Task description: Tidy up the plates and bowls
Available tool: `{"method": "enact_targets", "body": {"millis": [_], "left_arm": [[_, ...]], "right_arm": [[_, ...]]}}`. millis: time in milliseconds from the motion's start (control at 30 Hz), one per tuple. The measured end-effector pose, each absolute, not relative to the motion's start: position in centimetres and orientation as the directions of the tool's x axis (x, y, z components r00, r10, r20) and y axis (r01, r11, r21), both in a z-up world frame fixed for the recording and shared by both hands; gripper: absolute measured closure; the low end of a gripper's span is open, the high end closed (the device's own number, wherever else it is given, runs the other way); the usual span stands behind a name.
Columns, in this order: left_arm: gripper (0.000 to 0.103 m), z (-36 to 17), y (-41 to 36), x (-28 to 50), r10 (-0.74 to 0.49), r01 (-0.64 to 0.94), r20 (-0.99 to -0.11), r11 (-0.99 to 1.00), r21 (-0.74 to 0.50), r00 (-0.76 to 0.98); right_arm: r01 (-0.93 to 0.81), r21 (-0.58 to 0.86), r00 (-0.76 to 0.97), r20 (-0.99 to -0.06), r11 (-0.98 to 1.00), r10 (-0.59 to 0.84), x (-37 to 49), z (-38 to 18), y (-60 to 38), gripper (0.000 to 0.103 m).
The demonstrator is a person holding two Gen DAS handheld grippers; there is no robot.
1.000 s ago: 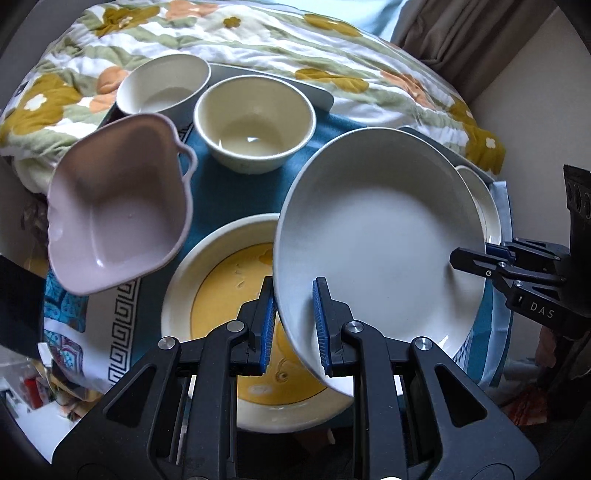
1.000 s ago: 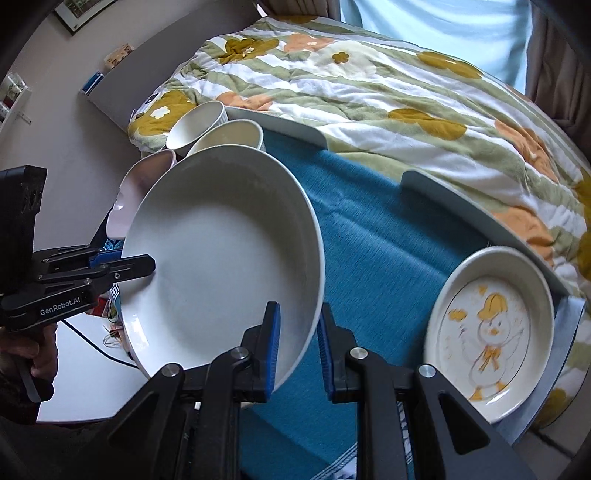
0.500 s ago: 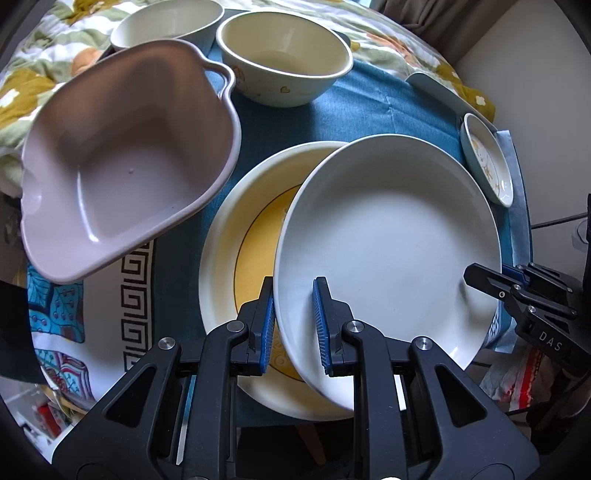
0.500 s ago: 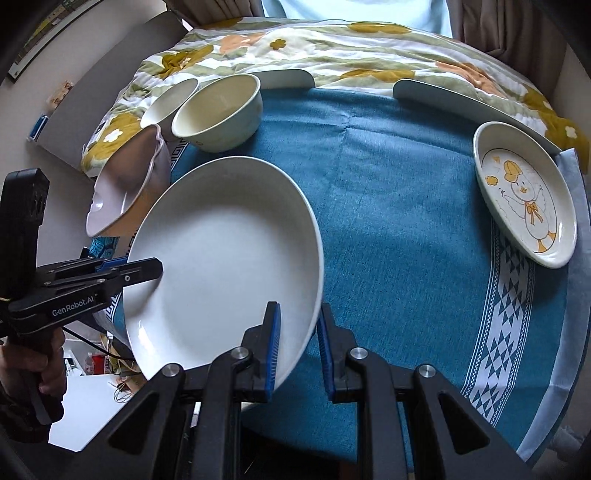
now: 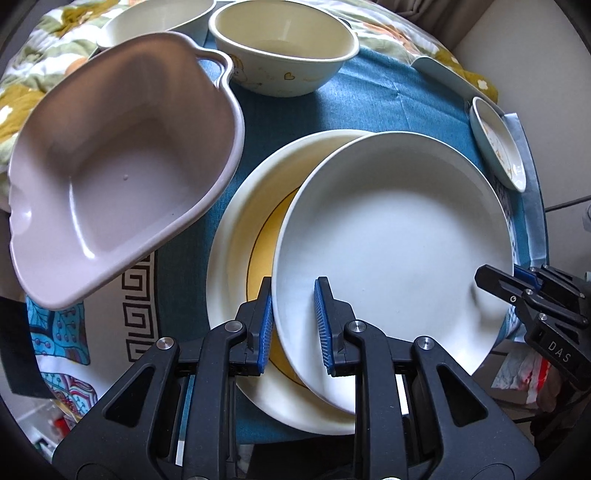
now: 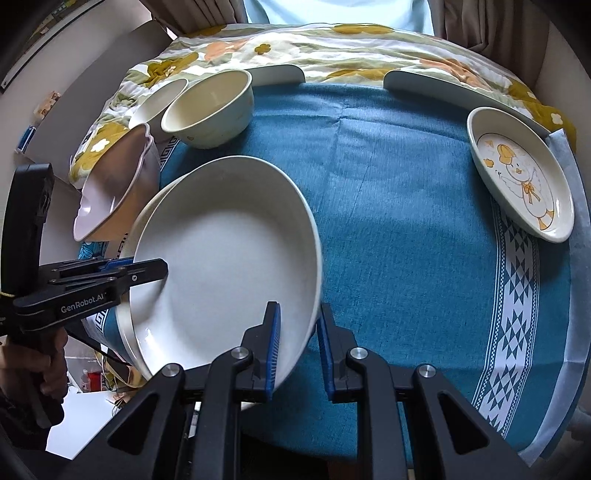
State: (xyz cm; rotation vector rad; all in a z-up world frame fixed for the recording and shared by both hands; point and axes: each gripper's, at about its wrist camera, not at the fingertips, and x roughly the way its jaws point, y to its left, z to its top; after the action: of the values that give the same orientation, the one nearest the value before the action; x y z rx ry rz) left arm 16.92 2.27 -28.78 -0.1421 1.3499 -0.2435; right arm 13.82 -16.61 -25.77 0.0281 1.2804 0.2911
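Left wrist view: left gripper (image 5: pixel 293 325) and right gripper (image 5: pixel 496 277) both grasp the white plate (image 5: pixel 395 236) above the yellow-centred plate (image 5: pixel 236 236), right gripper at 3 o'clock.

Floral quilt (image 6: pixel 332 48) behind table, curtains (image 6: pixel 480 26), pale wall (image 5: pixel 535 55)

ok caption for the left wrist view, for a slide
Both tongs hold a white plate over a yellow-centred plate.

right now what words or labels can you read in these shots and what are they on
"DAS" on the side of the right gripper, left wrist view.
"GenRobot.AI" on the side of the left gripper, right wrist view.
No text on the white plate or the duck plate; the duck plate bears only a drawing.
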Motion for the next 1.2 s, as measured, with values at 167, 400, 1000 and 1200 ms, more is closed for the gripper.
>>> {"method": "enact_targets", "body": {"millis": [167,400,1000,1200], "left_arm": [[0.084,-28.2,0.7,16.7,-0.136,0.161,-0.960,0.982,-0.098,0.246],[0.085,-27.6,-1.3,16.2,0.028,0.234,-0.947,0.966,0.108,0.320],[0.085,-26.6,-0.7,15.8,0.052,0.215,-0.937,0.968,0.133,0.345],[0.085,-26.0,-0.5,15.4,0.062,0.207,-0.925,0.967,0.149,0.375]], "right_arm": [[-0.184,0.173,0.261,-0.940,0.968,0.218,13.7,-25.9,-16.4,0.085],[-0.143,0.182,0.273,-0.938,0.973,0.215,13.4,-26.2,-16.4,0.085],[-0.149,0.132,0.308,-0.936,0.980,0.173,13.4,-25.7,-15.1,0.085],[-0.154,0.127,0.307,-0.937,0.980,0.170,13.3,-25.7,-15.1,0.085]]}}
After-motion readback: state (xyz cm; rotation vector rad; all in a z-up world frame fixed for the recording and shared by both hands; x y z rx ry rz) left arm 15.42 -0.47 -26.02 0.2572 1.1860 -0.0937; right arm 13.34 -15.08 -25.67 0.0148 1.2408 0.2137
